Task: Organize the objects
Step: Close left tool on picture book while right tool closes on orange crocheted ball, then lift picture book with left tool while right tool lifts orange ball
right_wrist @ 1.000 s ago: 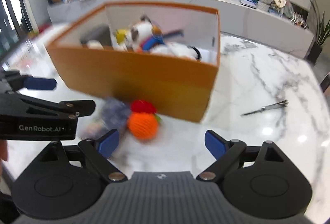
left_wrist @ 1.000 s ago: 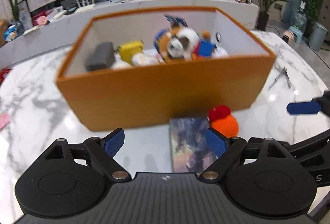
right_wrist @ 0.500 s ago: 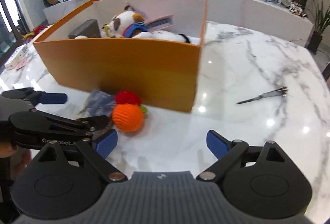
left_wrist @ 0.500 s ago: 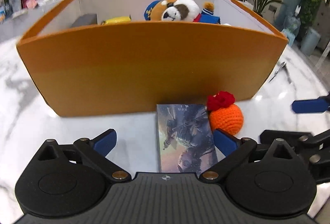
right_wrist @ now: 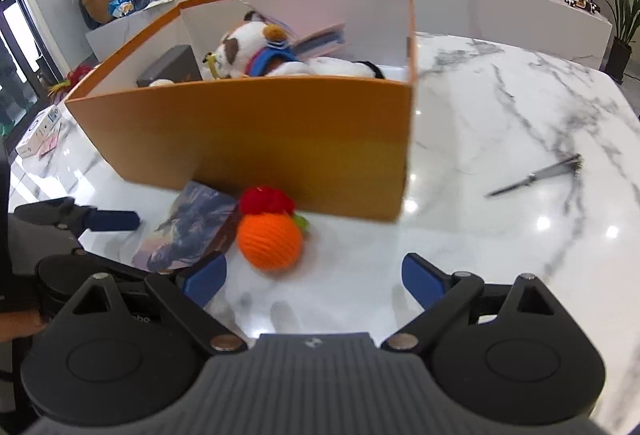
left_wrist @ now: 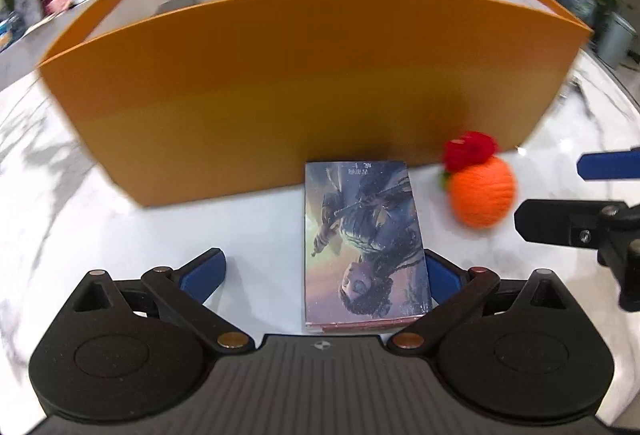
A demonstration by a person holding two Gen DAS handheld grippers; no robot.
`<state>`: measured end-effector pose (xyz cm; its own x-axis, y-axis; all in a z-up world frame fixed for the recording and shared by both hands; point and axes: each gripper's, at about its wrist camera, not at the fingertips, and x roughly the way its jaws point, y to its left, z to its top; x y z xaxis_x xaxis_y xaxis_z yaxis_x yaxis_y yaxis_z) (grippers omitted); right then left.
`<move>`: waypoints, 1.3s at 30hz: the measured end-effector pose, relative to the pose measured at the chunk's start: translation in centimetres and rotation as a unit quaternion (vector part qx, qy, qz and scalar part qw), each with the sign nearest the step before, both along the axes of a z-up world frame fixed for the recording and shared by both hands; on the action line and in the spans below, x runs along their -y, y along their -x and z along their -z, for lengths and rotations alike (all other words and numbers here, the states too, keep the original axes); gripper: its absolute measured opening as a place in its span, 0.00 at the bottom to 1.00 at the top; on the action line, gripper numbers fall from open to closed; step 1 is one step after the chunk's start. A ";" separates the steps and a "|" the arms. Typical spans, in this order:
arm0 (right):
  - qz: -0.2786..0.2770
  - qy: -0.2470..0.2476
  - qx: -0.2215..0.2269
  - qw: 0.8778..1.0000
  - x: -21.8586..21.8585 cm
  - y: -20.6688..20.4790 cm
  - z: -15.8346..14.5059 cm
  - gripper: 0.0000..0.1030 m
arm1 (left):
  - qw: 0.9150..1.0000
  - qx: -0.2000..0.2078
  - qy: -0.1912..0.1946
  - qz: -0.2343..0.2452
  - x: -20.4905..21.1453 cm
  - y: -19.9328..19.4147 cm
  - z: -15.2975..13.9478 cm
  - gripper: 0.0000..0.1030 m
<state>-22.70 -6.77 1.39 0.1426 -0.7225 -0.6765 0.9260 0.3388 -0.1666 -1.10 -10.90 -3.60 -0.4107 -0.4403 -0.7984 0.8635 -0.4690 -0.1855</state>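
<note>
An orange box (left_wrist: 304, 83) stands on the marble table and holds a plush dog (right_wrist: 256, 47) and other items. It also shows in the right wrist view (right_wrist: 280, 139). A picture-covered book (left_wrist: 362, 239) lies flat against the box's near wall. A crocheted orange ball with a red top (left_wrist: 480, 191) lies to its right. Book (right_wrist: 192, 227) and ball (right_wrist: 269, 239) also show in the right wrist view. My left gripper (left_wrist: 320, 275) is open, low over the book's near end, its right finger beside the book's edge. My right gripper (right_wrist: 314, 281) is open, just short of the ball.
A pair of metal scissors (right_wrist: 536, 175) lies on the marble table (right_wrist: 500, 115) to the right of the box. A small white carton (right_wrist: 38, 131) sits at the table's left edge. A white counter (right_wrist: 500, 7) with clutter runs behind the table.
Both grippers have moved down and forward toward the table. The book now lies between the left gripper's fingers, and the ball is closer to the right gripper. Both stay open.
</note>
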 end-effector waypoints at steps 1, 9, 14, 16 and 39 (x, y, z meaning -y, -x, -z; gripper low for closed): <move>0.001 -0.002 0.000 1.000 0.2 -0.4 0.2 0.92 | 1.000 0.001 -0.004 -0.009 0.2 -0.5 0.1 1.00; -0.005 -0.016 -0.001 1.000 1.8 -3.2 2.0 0.81 | 1.000 0.005 -0.006 -0.026 0.9 -2.8 0.5 1.00; 0.018 -0.013 0.001 1.000 2.9 -3.2 2.2 0.66 | 1.000 0.002 -0.002 -0.024 1.0 -3.2 0.6 1.00; 0.021 -0.011 -0.007 1.000 3.2 -3.1 2.5 0.58 | 1.000 0.001 -0.002 -0.022 0.9 -3.3 0.6 1.00; 0.005 -0.044 -0.054 0.998 1.4 -4.0 2.4 0.41 | 1.000 0.007 -0.022 -0.013 1.3 -2.9 -0.8 0.66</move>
<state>-18.73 -8.21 -1.00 0.0588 -0.6613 -0.7478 0.9072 0.3480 -0.2364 1.79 -12.18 -2.75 -0.3882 -0.4142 -0.8232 0.8777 -0.4384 -0.1934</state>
